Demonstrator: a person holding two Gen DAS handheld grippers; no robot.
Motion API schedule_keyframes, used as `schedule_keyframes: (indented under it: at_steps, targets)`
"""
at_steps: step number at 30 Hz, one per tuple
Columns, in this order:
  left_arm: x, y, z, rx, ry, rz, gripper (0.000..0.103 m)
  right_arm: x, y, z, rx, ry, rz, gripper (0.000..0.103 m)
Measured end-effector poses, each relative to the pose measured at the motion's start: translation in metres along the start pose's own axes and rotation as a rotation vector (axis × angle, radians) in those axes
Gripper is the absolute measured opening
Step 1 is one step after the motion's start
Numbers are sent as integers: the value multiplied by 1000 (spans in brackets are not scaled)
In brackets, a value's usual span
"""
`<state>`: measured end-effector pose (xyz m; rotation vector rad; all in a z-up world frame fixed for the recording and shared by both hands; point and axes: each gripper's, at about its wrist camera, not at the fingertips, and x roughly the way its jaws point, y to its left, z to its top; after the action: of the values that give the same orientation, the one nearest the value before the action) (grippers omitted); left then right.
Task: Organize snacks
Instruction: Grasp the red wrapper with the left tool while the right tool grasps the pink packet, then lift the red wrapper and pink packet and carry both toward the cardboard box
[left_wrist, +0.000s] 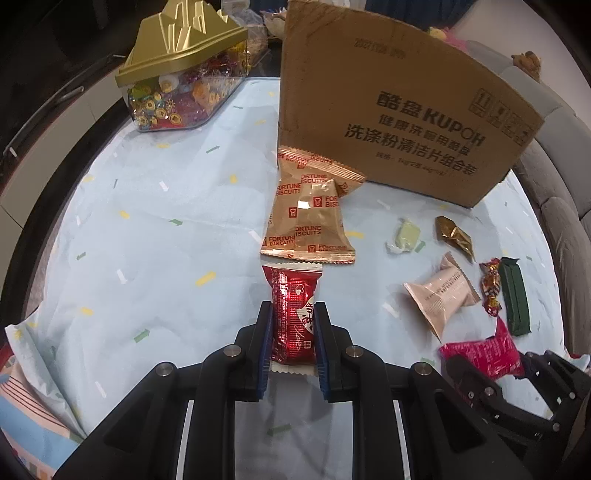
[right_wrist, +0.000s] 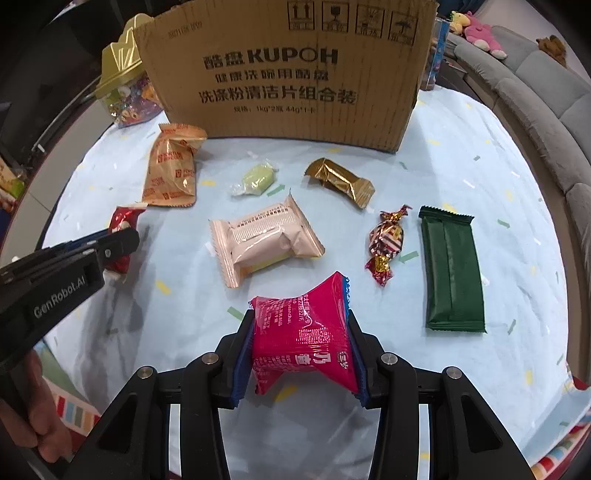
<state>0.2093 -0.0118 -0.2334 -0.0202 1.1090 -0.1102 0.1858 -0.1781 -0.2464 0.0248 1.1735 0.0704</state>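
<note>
1. Left gripper (left_wrist: 293, 325) clamped on a red pack (left_wrist: 293, 314); pads press both its sides, pack lying on the blue cloth (left_wrist: 147, 240).
2. Right gripper (right_wrist: 301, 343) squeezing a pink pack (right_wrist: 303, 339); the wrapper is pinched in at the waist.
3. Loose on the cloth: tan biscuit packs (right_wrist: 171, 173), pale pack (right_wrist: 264, 240), green sweet (right_wrist: 255, 181), gold wrapper (right_wrist: 338, 181), twist candy (right_wrist: 386, 242), green bar (right_wrist: 452, 269).
4. Carton (right_wrist: 288, 74) stands behind them; gold-lidded candy box (left_wrist: 177, 74) to its left.

"KUPOH" on the cardboard box (right_wrist: 288, 70), "FORTUNE BISCUITS" on tan packets (left_wrist: 308, 218).
</note>
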Motion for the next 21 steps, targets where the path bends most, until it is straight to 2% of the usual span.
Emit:
schedule_keyframes:
  at_steps: [21]
  targets:
    - [-54, -15, -2, 48, -79, -4, 21, -55, 1, 12, 10, -125, 0, 45]
